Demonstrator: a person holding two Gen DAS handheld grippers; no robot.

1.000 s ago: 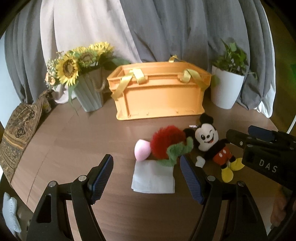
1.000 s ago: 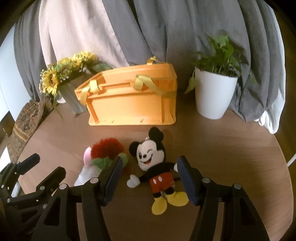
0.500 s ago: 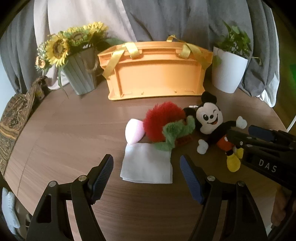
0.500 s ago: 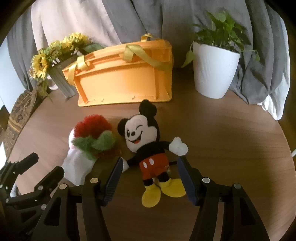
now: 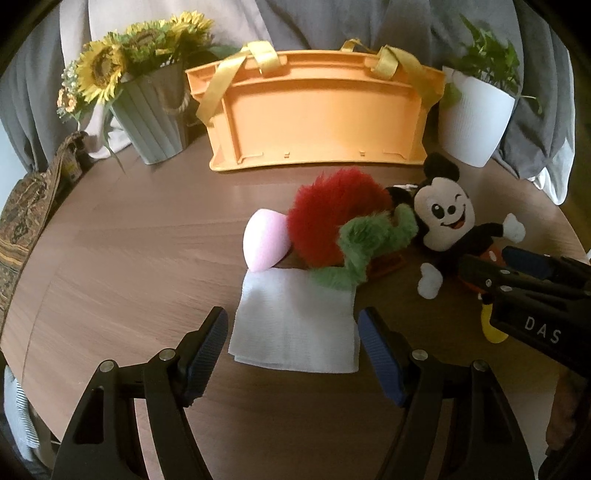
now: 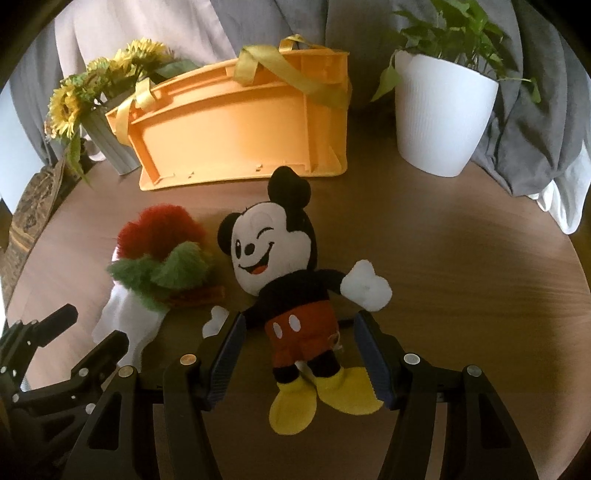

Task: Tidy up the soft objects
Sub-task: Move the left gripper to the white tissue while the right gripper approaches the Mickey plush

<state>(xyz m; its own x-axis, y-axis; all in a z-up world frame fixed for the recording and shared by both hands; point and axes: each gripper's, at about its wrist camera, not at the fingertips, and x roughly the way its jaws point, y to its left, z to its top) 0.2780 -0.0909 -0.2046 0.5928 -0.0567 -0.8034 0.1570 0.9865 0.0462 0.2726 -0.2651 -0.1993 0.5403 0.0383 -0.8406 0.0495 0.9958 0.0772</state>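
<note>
Fingers (image 6: 240,343) spread, gripping nothing | mouse plush (image 6: 280,273) between: winking, red shorts

A home, most likely a living room: round wooden bench (image 5: 129,258), grey and cream curtains (image 6: 258,26) behind, sunflowers in a ribbed grey vase (image 5: 155,114), a green plant in a white pot (image 6: 439,110), an orange storage crate (image 5: 317,110) with yellow ribbon handles.

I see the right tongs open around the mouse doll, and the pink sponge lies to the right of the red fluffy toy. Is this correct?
Not quite. In the left wrist view, the pink sponge lies left of the red fluffy toy, not right. The right tongs are indeed open around the mouse doll.
</note>
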